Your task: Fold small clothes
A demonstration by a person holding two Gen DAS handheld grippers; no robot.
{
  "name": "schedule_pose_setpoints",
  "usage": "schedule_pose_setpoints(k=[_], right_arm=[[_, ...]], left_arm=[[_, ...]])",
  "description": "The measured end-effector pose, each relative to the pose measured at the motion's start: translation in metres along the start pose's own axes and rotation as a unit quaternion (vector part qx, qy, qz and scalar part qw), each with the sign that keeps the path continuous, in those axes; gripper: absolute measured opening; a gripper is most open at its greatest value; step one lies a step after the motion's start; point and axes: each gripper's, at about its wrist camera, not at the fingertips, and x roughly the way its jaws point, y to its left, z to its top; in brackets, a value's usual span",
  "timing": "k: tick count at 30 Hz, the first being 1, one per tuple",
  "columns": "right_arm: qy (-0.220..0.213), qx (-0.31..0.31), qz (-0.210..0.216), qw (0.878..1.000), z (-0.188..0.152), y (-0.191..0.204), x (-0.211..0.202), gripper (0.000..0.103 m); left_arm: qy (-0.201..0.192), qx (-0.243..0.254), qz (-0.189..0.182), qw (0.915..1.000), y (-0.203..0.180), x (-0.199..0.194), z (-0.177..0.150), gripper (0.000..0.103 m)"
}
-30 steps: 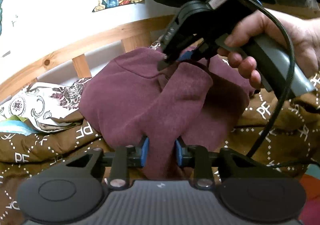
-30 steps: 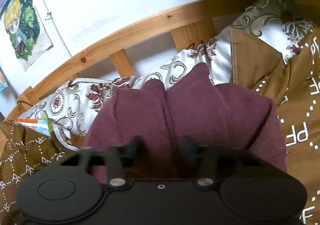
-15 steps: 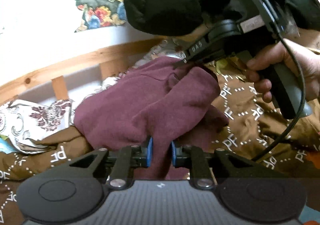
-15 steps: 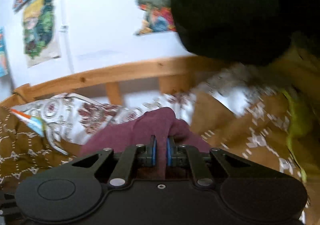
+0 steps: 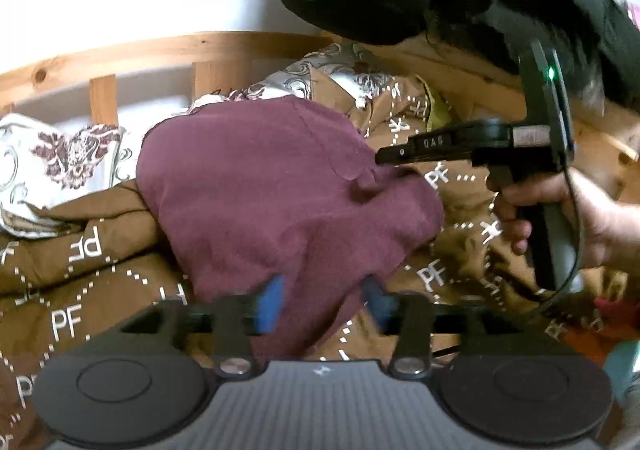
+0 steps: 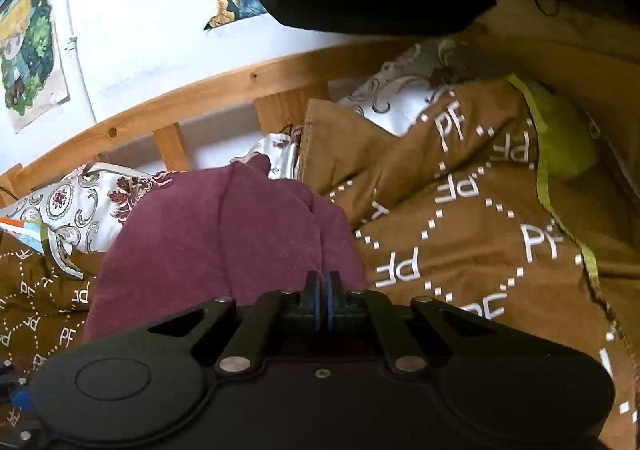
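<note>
Here, in the left wrist view, the maroon garment (image 5: 272,202) lies bunched on the brown patterned blanket (image 5: 72,282) of the bed, its long axis running from the near edge of the picture, between the claw fingers, up and away toward the wooden bed rail (image 5: 160,50); the far end is broad and rounded, the near end narrows to a flap. The left claw (image 5: 324,302) stands apart, its blue pads on either side of that flap without pressing on it; the jaws have just been opening, whereas half a second ago they pinched the cloth. The right claw (image 5: 380,158), held in the person's hand (image 5: 560,222), meets the garment's right edge with its tip; a second ago it was higher, above the middle of the garment, which then hung in a taller, peaked fold. In the right wrist view, the garment (image 6: 224,234) fills the lower left, its length pointing from the claw up toward the rail (image 6: 200,98), with a lengthwise crease along the middle. The right claw (image 6: 325,290) has its blue pads together; its jaws have just been closing, and whether a thin edge of cloth is caught between them cannot be told. A second ago these pads stood apart over the cloth. The blanket (image 6: 480,230) now fills the right half.
</note>
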Motion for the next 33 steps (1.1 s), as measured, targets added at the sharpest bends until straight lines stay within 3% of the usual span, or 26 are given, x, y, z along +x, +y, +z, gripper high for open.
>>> schedule_pose_setpoints(k=[1,2,5,8,11,13,17,19,24,28,30,33], right_arm=[[-0.002,-0.003,-0.002,1.000,0.001,0.000,-0.001,0.003],[-0.006,-0.004,-0.006,1.000,0.001,0.001,-0.002,0.002],[-0.009,0.003,-0.016,1.000,0.003,0.000,-0.004,0.003],[-0.008,0.021,-0.025,0.999,0.002,-0.002,-0.007,0.004],[-0.008,0.036,-0.026,0.999,-0.001,0.001,-0.014,0.030],[-0.006,0.039,-0.016,0.999,-0.004,0.005,-0.018,0.061],[-0.007,0.028,0.001,1.000,-0.010,0.015,-0.031,0.079],[-0.007,0.018,0.007,1.000,-0.013,0.020,-0.036,0.092],[0.008,-0.042,0.017,0.999,-0.027,0.037,-0.040,0.101],[0.024,-0.088,-0.024,0.996,-0.040,0.045,-0.033,0.102],[0.035,-0.081,-0.060,0.994,-0.045,0.042,-0.027,0.102],[0.040,-0.054,-0.066,0.996,-0.050,0.035,-0.024,0.102]], left_arm=[[-0.007,-0.012,-0.002,0.9999,0.002,-0.005,0.001,0.083],[-0.017,-0.030,-0.006,0.9994,0.006,-0.011,0.001,0.088],[-0.021,-0.066,-0.021,0.9974,0.017,-0.022,0.004,0.092],[-0.020,-0.089,0.024,0.9956,0.026,-0.021,0.005,0.099],[0.000,-0.132,0.063,0.9893,0.044,-0.011,0.004,0.100],[0.027,-0.180,0.075,0.9803,0.059,-0.002,0.003,0.100],[0.079,-0.281,0.074,0.9536,0.093,0.013,-0.010,0.100],[0.094,-0.305,0.067,0.9453,0.103,0.018,-0.017,0.100],[0.104,-0.307,0.069,0.9436,0.108,0.022,-0.021,0.101],[0.107,-0.300,0.074,0.9451,0.104,0.022,-0.021,0.102],[0.108,-0.295,0.077,0.9463,0.102,0.022,-0.021,0.102],[0.108,-0.288,0.081,0.9481,0.098,0.023,-0.017,0.102]])
